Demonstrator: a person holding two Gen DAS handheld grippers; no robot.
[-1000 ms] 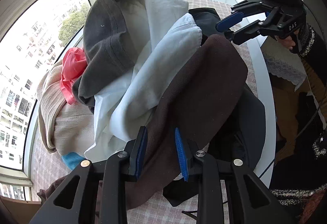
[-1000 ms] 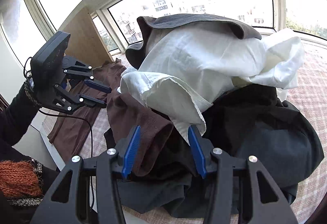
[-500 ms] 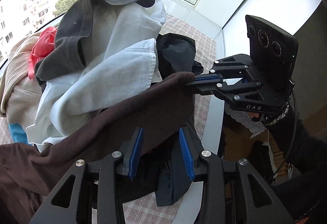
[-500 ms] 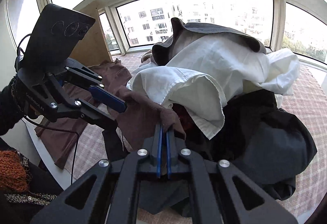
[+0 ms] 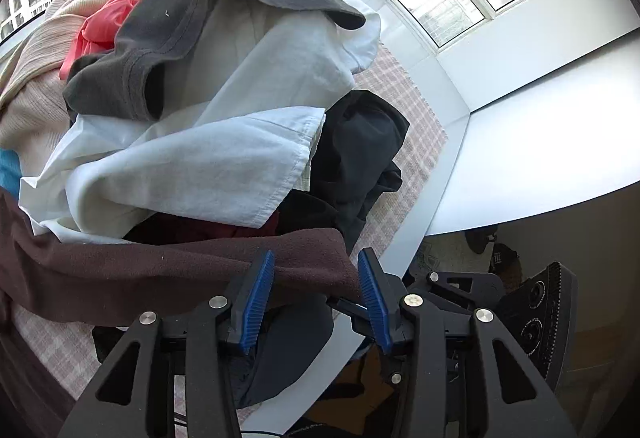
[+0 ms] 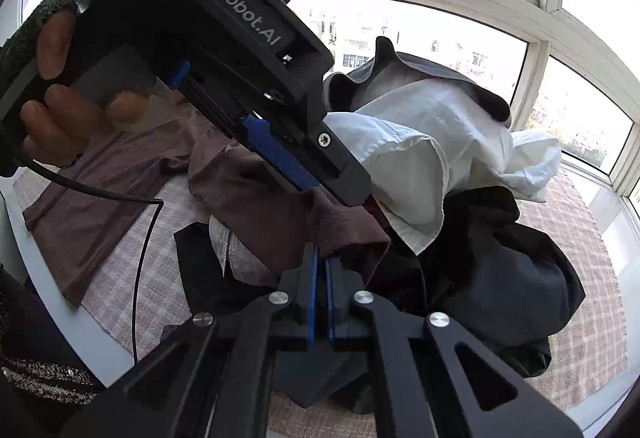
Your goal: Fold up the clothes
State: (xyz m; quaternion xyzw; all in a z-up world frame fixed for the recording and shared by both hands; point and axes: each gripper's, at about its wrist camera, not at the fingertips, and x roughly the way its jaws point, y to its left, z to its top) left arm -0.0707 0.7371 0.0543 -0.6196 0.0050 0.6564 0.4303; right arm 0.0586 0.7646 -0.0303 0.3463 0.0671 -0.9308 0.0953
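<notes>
Now right hand-held gripper clenched on dark brown cloth garment edge; left hand-held gripper jaws opening astride that edge.

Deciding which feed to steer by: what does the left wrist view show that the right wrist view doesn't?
Left wrist only: a pink garment, a beige knit and the left tongs opening around the brown garment's edge. Right wrist only: a hand on the left tool, and the right tongs shut on the brown garment. Both: white shirt, grey T-shirt, checked cloth.
</notes>
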